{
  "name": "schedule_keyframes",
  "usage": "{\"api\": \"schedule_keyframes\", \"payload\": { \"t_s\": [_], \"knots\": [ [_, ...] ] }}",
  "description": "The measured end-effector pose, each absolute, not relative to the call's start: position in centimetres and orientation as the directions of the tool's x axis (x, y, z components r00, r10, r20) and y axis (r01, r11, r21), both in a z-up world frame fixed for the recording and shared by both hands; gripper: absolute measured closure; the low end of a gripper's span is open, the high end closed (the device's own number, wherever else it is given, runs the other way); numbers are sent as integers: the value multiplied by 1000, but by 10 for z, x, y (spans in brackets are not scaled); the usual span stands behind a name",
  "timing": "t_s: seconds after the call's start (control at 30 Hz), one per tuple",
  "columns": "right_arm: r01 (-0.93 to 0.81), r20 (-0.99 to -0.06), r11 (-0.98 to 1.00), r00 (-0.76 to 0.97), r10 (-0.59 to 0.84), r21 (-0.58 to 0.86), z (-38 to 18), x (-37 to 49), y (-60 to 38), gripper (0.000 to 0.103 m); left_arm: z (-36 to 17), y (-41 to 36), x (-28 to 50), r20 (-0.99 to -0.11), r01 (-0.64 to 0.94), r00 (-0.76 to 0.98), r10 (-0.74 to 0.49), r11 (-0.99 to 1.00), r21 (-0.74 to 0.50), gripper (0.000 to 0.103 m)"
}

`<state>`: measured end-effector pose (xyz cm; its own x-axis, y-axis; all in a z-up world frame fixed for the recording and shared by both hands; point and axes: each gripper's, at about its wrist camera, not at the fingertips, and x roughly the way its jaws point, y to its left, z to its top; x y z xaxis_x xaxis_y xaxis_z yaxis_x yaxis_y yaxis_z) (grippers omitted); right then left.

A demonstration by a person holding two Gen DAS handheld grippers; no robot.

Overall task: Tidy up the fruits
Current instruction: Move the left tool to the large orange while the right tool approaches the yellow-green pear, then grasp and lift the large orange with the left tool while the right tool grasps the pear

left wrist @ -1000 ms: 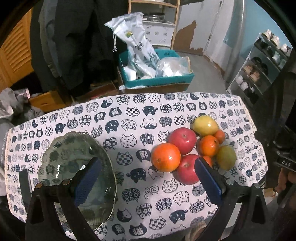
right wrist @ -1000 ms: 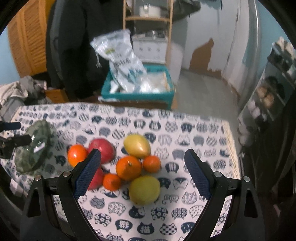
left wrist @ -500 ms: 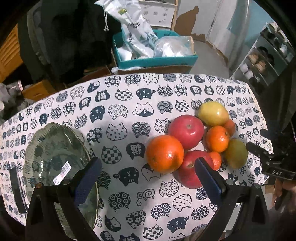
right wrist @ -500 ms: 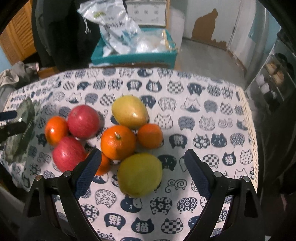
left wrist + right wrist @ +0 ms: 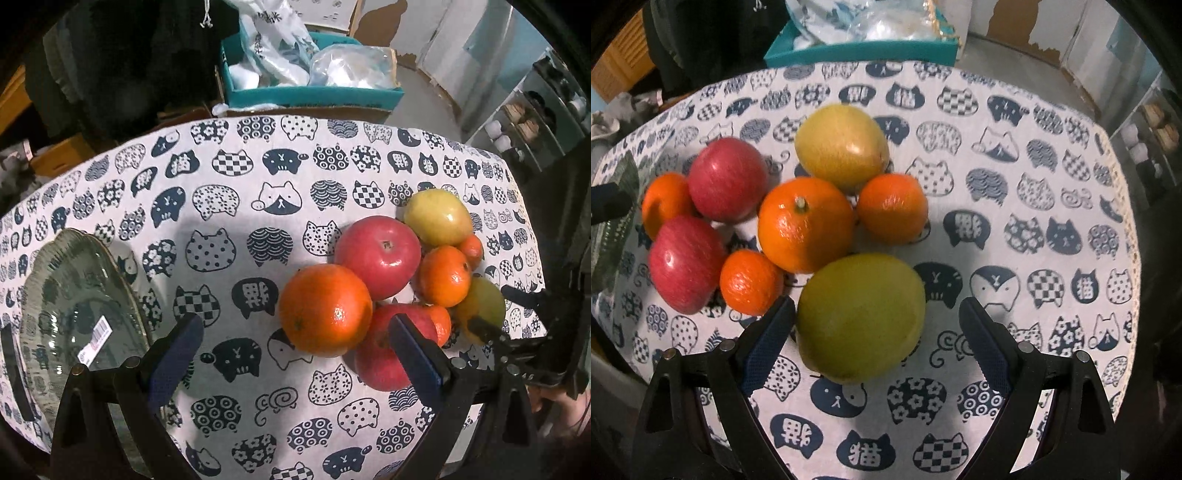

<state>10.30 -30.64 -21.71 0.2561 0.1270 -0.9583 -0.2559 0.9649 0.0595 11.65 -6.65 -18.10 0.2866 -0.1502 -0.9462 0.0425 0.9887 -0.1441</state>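
Both my grippers are spread wide, nothing between the pads. My right gripper (image 5: 877,321) sits low over the near green-yellow fruit (image 5: 860,317), jaws on either side of it but not touching as far as I can tell. My left gripper (image 5: 295,343) hangs over the cat-print tablecloth (image 5: 229,206), with the big orange (image 5: 325,310) just ahead between the fingers.

Fruit is all in one tight cluster on the cloth: two red apples (image 5: 727,179) (image 5: 685,264), a stemmed orange (image 5: 805,223) in the middle, smaller oranges (image 5: 892,208) (image 5: 750,282) (image 5: 665,205) around it, and a second yellow fruit (image 5: 842,146) at the far side. Most pieces touch a neighbour.

Glass plate (image 5: 44,280) lies at the left edge of the cloth, well apart from the pile, barcode sticker (image 5: 94,341) on it. Teal box (image 5: 310,94) of plastic bags sits beyond the table.
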Motion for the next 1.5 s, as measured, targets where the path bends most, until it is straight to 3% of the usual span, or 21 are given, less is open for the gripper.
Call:
{"api": "schedule_keyframes", "payload": {
  "t_s": [0.1,0.23,0.47,0.67,0.93,1.03,1.5],
  "knots": [
    [-268,-961,961,243,132,65,-222,104,-303,14,-188,-70,120,-949,43,272,-157,988,-151,1],
    [-277,-964,957,222,150,85,-229,106,-298,25,-197,-72,124,-954,42,252,-162,987,-156,1],
    [-279,-959,955,231,165,97,-239,109,-293,27,-213,-76,129,-960,48,220,-171,985,-165,2],
    [-261,-959,960,233,164,100,-233,107,-303,27,-223,-75,133,-956,36,205,-207,978,-204,11],
    [-240,-939,964,290,186,117,-201,109,-315,27,-225,-75,137,-937,43,196,-291,957,-288,31],
    [-239,-931,964,311,192,119,-192,107,-315,27,-225,-76,135,-930,46,197,-309,951,-306,33],
    [-250,-904,963,382,194,101,-172,99,-303,29,-215,-93,121,-945,148,267,-189,977,-153,35]
  ]
}}
